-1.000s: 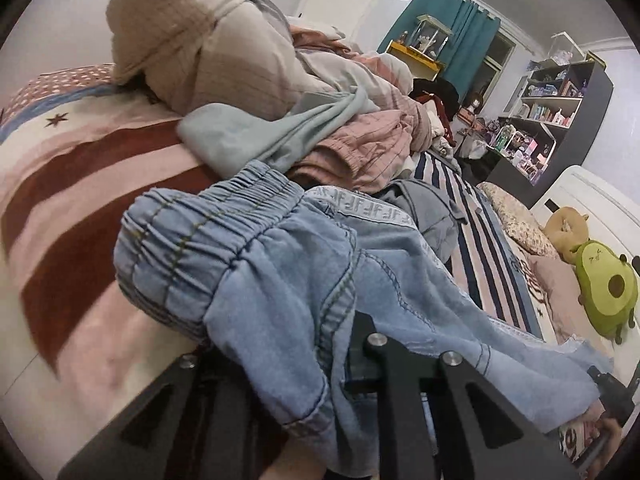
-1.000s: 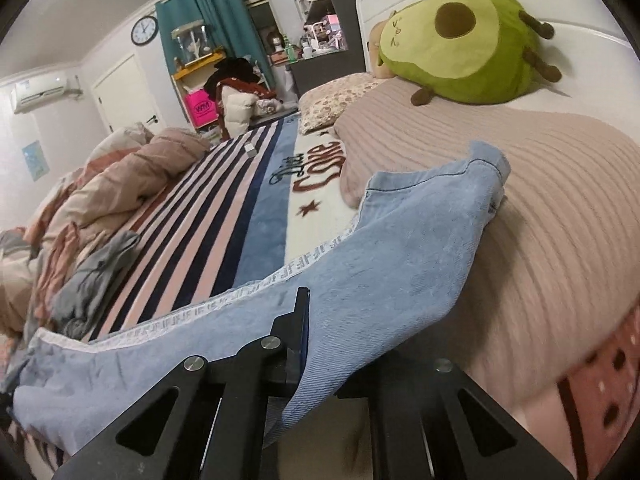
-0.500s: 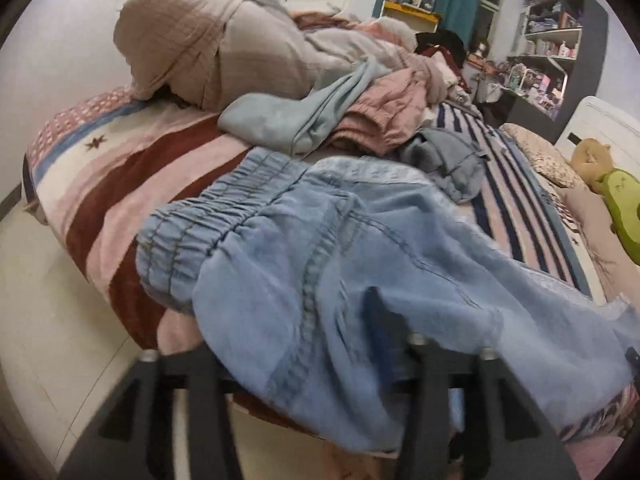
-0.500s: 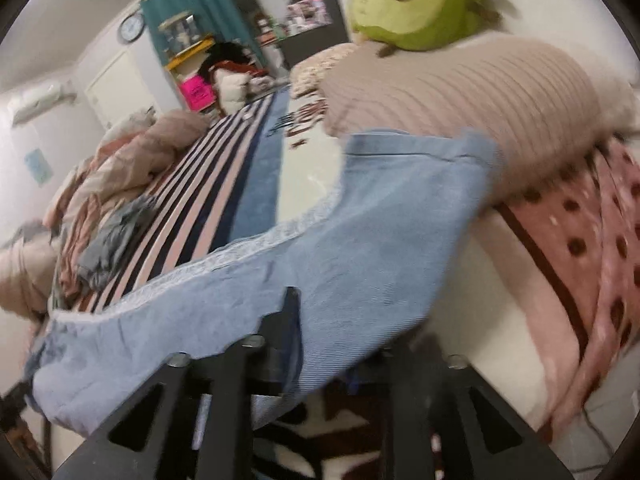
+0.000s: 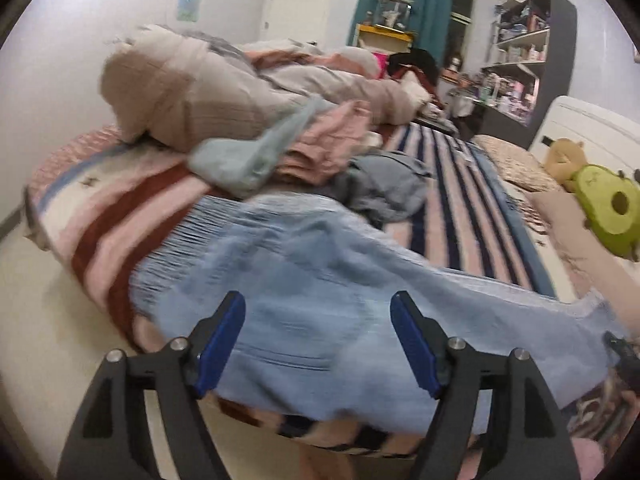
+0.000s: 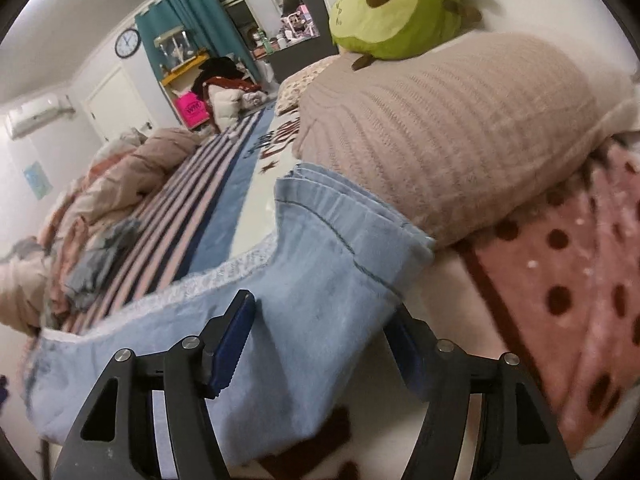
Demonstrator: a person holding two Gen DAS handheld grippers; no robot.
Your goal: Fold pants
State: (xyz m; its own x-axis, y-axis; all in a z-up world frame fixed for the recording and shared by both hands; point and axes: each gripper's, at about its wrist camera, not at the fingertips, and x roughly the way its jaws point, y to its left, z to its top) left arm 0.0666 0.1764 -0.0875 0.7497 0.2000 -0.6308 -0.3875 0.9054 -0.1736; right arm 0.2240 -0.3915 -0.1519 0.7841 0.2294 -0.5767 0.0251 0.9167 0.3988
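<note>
Both grippers have let go since a second ago: the light blue denim pants (image 5: 320, 304), then pinched in each set of jaws, now lie spread along the near edge of the striped pink, red and navy blanket (image 5: 460, 184) covering the bed, gathered elastic waistband toward the left side and leg hems resting just against the ribbed beige pillow (image 6: 440, 128). Left gripper (image 5: 318, 332) hangs over the seat of the pants, its jaws opening, blue pads wide apart with denim below them but nothing pressed between. Right gripper (image 6: 324, 336) hovers near the hem end, jaws opening too, cloth lying between the pads without being clamped. By the look of it this is soft, limp, fairly light denim that sags and creases wherever it is unsupported, not slippery and not fragile. Best holds, I'd judge, are the thick waistband and the stitched hem edges, where the layers stay together.
</note>
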